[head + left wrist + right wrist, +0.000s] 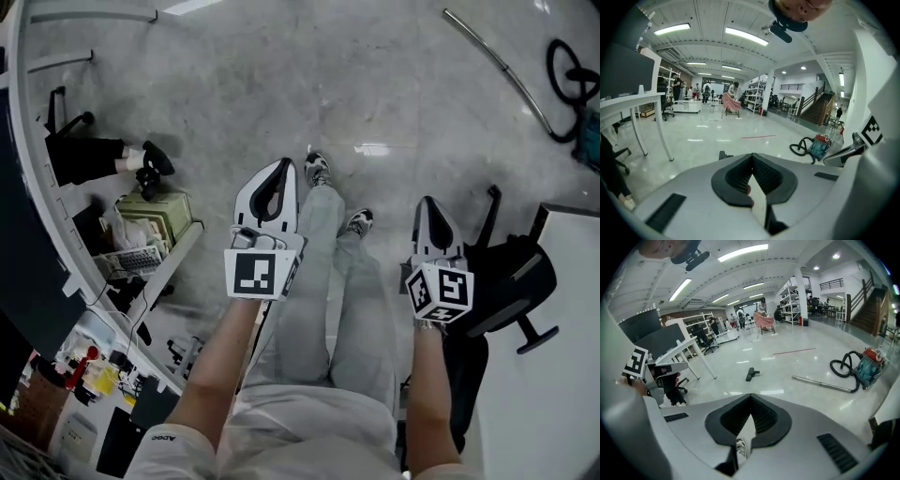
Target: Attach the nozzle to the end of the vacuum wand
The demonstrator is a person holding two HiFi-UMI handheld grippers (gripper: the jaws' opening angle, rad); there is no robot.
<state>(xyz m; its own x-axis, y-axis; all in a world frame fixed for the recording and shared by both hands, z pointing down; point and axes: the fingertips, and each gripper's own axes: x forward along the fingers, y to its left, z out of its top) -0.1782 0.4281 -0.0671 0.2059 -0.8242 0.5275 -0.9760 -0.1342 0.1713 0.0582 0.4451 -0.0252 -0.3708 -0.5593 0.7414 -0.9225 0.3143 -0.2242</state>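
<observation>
Standing well apart from the parts, the person has picked up nothing yet: the left gripper (280,165) and right gripper (428,202) are closed and empty. The nozzle (752,374) and wand (823,384) lie separate on the floor. Next, probably: get near, open 1 gripper, take the nozzle.

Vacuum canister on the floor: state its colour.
The vacuum canister is teal with a red top; right gripper view shows it best.

Nozzle (751,373) on floor (787,363), left of wand (822,384), apart; vacuum (868,367) right of wand; desk (677,348) far left.
</observation>
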